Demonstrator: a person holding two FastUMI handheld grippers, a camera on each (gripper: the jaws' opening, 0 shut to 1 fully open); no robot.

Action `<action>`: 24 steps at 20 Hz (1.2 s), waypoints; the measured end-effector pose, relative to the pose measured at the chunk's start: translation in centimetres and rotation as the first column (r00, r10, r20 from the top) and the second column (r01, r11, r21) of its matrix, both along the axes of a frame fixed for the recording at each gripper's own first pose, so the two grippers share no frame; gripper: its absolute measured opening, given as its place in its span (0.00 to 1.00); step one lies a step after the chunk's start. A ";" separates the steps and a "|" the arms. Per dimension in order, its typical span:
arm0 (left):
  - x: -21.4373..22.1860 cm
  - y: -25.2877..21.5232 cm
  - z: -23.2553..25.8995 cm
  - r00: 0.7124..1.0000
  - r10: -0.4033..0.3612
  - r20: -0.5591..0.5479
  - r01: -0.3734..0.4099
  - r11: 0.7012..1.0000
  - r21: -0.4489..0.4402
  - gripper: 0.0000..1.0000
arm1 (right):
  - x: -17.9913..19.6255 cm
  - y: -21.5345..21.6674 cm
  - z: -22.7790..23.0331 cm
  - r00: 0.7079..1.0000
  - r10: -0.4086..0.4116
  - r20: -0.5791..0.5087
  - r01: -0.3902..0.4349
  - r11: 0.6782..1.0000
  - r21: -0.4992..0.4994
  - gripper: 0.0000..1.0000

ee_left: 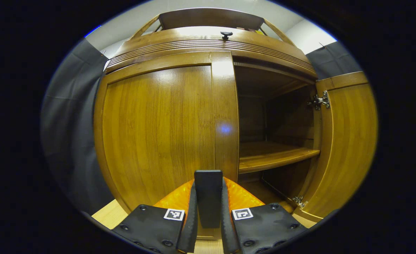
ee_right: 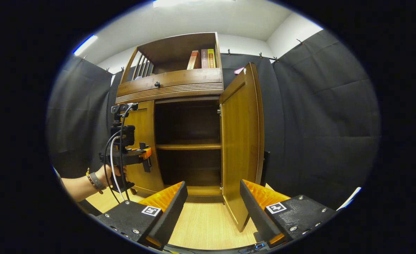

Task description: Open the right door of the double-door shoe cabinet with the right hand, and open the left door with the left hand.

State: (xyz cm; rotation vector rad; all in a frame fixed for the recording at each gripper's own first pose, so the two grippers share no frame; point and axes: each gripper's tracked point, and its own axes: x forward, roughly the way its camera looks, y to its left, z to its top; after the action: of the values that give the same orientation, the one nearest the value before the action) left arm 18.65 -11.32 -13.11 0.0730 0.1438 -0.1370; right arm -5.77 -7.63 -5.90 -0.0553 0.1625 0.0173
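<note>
Right door (ee_right: pixel 241 141) is swung wide, standing ahead of the spread, empty right gripper (ee_right: pixel 213 208), so that half is done. The left door (ee_left: pixel 165 130) sits flush and closed straight ahead of the left gripper (ee_left: pixel 208 208), which pinches a dark upright handle (ee_left: pixel 208 195), probably the door's pull. No readable writing; book spines (ee_right: pixel 202 59) up top are too small.

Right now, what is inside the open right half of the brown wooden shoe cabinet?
Inside the brown wooden shoe cabinet, the open right half holds one bare wooden shelf and dark space. The closed left door, whose handle the left gripper clamps, covers the other half.
</note>
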 end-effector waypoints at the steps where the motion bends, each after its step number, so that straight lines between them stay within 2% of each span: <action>1: -0.5 0.2 0.1 1.000 -0.001 -0.002 0.001 1.000 0.000 0.35 | -0.1 0.1 0.0 1.000 0.001 0.001 -0.001 1.000 -0.001 0.92; 13: -7.0 3.2 1.2 0.999 -0.009 -0.049 0.009 1.000 -0.005 0.35 | -0.1 1.8 -0.1 0.999 0.033 0.001 -0.033 0.999 -0.001 0.92; 24: -14.0 10.1 2.8 0.998 0.044 -0.044 -0.043 0.999 0.020 0.32 | 1.5 5.3 -0.9 0.993 0.115 -0.016 -0.116 0.993 -0.010 0.92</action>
State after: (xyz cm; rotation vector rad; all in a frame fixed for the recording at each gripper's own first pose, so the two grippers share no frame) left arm 4.63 -1.19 -10.34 0.0856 0.1912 -0.0940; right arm -4.24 -2.33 -6.76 -0.0750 0.1750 0.1325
